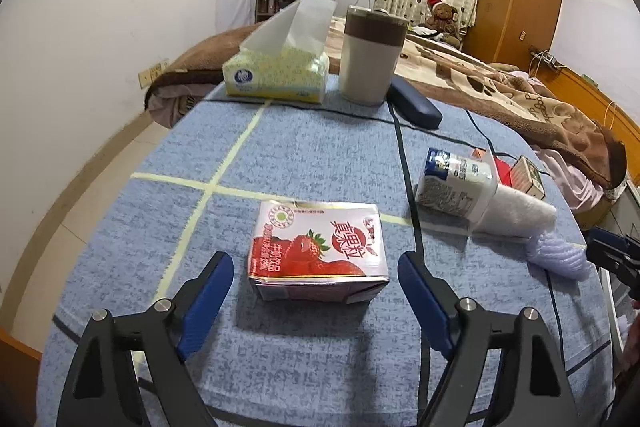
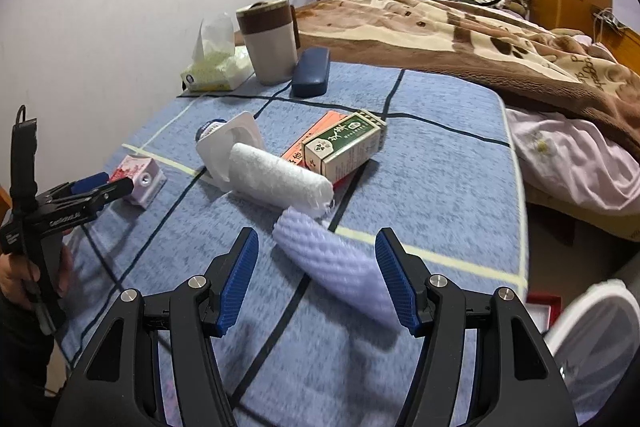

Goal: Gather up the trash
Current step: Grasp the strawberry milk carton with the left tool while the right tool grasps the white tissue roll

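A strawberry milk carton (image 1: 320, 251) lies flat on the blue tablecloth (image 1: 304, 151). My left gripper (image 1: 316, 267) is open, its blue pads on either side of the carton's near end, not touching. A lilac foam roll (image 2: 336, 263) lies between the open pads of my right gripper (image 2: 318, 255). Behind it lie a white foam roll (image 2: 280, 179), a tipped plastic cup (image 2: 230, 147) and a green-and-white box (image 2: 344, 145). The carton (image 2: 138, 179) and left gripper (image 2: 100, 189) show at the left of the right wrist view.
At the table's far end stand a tissue box (image 1: 276, 67), a brown-and-grey lidded canister (image 1: 374, 57) and a dark blue glasses case (image 1: 416, 103). A bed with a brown blanket (image 2: 480, 39) is beyond. A white bin (image 2: 600, 339) sits low at the right.
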